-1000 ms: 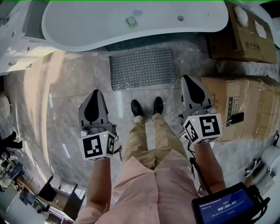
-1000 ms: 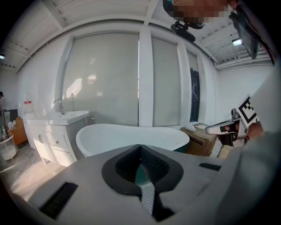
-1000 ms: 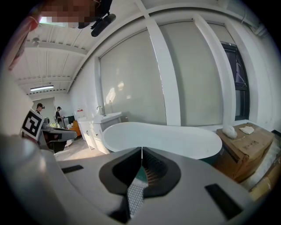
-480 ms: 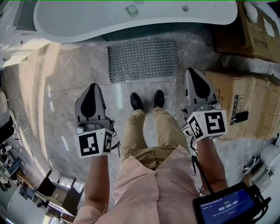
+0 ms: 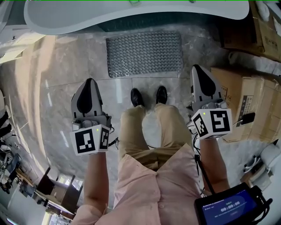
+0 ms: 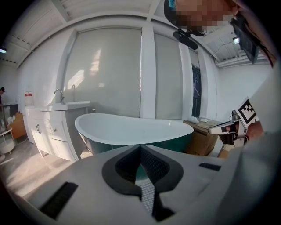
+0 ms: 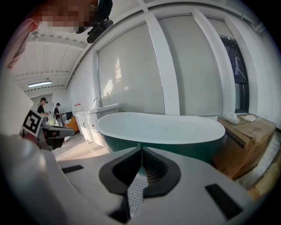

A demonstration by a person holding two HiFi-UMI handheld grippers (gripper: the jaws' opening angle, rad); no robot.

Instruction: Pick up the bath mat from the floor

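Observation:
A grey, bumpy bath mat (image 5: 144, 53) lies flat on the marble floor, just in front of the bathtub (image 5: 131, 13). My left gripper (image 5: 89, 82) hangs shut and empty to the left of the person's shoes (image 5: 149, 96), below and left of the mat. To the right of the shoes my right gripper (image 5: 198, 70) is shut and empty too, off the mat's right end. In both gripper views the jaws meet at the tips, left gripper (image 6: 141, 147) and right gripper (image 7: 142, 150), and a sliver of the mat (image 6: 148, 195) (image 7: 135, 192) shows through the gap behind them.
Cardboard boxes (image 5: 246, 105) crowd the floor at the right, close to my right gripper. A white vanity with a sink (image 6: 52, 127) stands left of the tub (image 6: 131, 129). Two people (image 7: 49, 110) stand far off at the left. A screen device (image 5: 228, 208) hangs at the person's right side.
Both grippers have sunk toward the floor as the person bends their knees. The mat and tub have slid up in the head view. Jaws have stayed shut.

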